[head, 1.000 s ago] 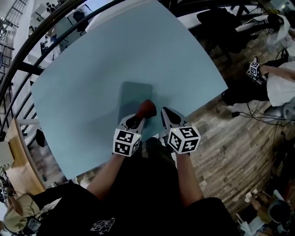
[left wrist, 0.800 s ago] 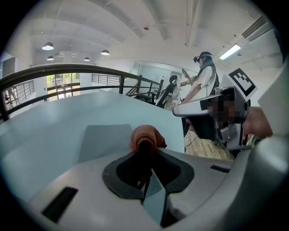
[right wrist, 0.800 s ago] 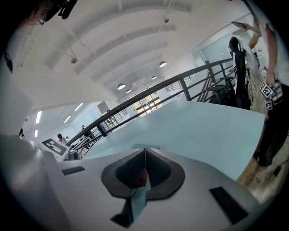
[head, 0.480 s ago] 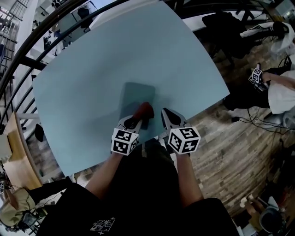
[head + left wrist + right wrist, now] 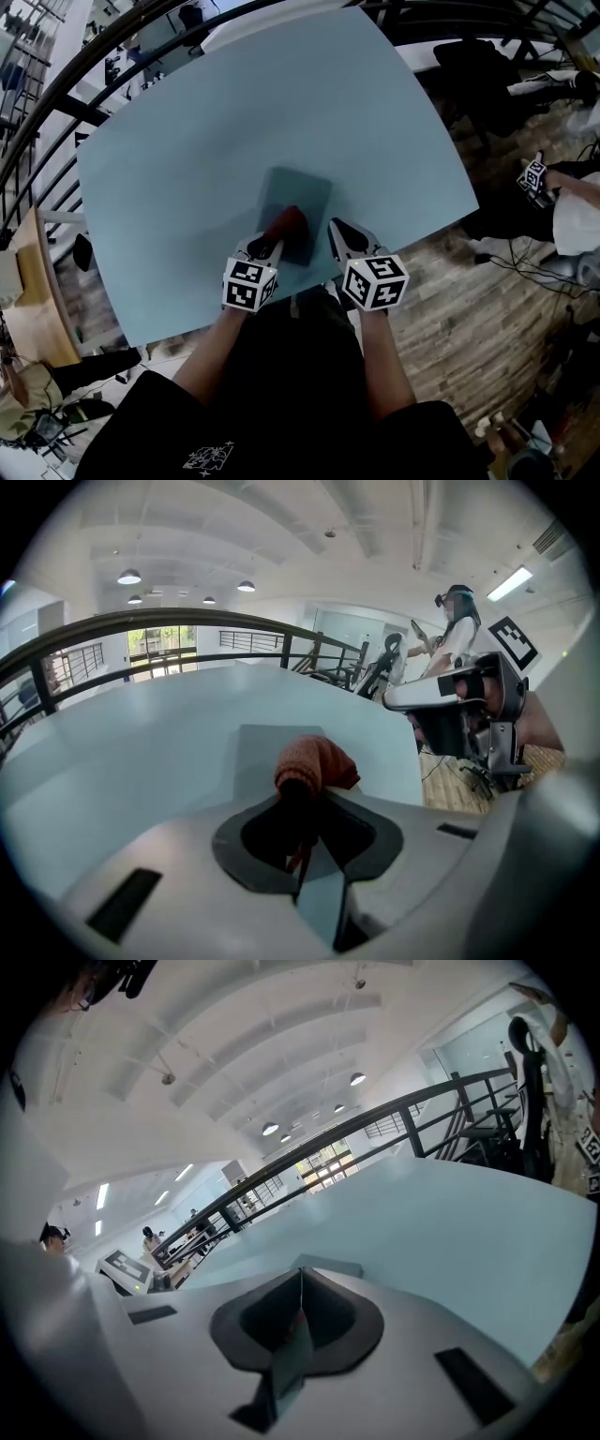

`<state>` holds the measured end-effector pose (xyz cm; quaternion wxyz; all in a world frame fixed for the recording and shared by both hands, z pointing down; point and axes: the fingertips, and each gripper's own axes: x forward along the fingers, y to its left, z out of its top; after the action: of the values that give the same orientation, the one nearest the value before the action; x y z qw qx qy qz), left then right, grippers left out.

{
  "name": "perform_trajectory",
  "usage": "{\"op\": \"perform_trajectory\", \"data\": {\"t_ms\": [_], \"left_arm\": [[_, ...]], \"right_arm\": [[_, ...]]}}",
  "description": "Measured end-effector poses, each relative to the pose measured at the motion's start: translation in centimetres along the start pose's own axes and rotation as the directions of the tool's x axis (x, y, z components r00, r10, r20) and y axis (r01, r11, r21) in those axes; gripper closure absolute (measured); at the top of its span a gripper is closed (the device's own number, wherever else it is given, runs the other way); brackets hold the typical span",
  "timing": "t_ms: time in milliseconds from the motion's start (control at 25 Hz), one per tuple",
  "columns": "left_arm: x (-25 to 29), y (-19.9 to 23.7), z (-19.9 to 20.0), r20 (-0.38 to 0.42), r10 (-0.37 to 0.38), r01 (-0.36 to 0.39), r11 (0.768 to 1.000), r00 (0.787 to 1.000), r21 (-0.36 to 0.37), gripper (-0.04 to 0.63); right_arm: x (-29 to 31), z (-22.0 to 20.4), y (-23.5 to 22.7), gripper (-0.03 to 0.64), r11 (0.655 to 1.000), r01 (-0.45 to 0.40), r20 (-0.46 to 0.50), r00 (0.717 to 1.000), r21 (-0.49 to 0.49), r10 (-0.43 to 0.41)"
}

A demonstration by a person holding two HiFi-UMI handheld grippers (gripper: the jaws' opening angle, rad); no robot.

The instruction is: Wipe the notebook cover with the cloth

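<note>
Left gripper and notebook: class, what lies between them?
The rust-coloured cloth. The left gripper is shut on it, and it bunches out over the grey notebook. The left gripper view shows this best; the head view agrees.

On table point(image 5: 187, 141), notebook point(image 5: 302, 194); on notebook's near half, cloth point(image 5: 289, 221).

1. My left gripper point(image 5: 273, 241) points forward, its jaws clamped on the cloth point(image 5: 290, 221).
2. My right gripper point(image 5: 337, 229) sits just beside it, about level with it. Its jaws are pressed together with nothing between them.
3. My left forearm point(image 5: 217, 349) and right forearm point(image 5: 380, 361) reach forward, roughly parallel.
</note>
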<state>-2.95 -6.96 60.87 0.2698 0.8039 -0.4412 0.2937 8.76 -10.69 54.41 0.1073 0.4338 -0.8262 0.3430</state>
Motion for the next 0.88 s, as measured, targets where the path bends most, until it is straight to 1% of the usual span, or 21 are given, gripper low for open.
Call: {"op": "perform_trajectory", "data": {"t_ms": [600,880], "left_arm": [[-1.2,5.6,-0.6,-0.003,0.090,-0.090,0.995,0.996,-0.047,0.525],[-2.6,7.6,-0.7,0.008,0.116,-0.115,0.991,0.993,-0.065,0.524]], "right_arm": [[3.5,-0.2,2.1,0.609,0.998,-0.065,-0.049,0.997,-0.026,0.064],[3.2,-1.0,2.9,0.609,0.999,-0.054,-0.051,0.997,-0.008,0.053]]}}
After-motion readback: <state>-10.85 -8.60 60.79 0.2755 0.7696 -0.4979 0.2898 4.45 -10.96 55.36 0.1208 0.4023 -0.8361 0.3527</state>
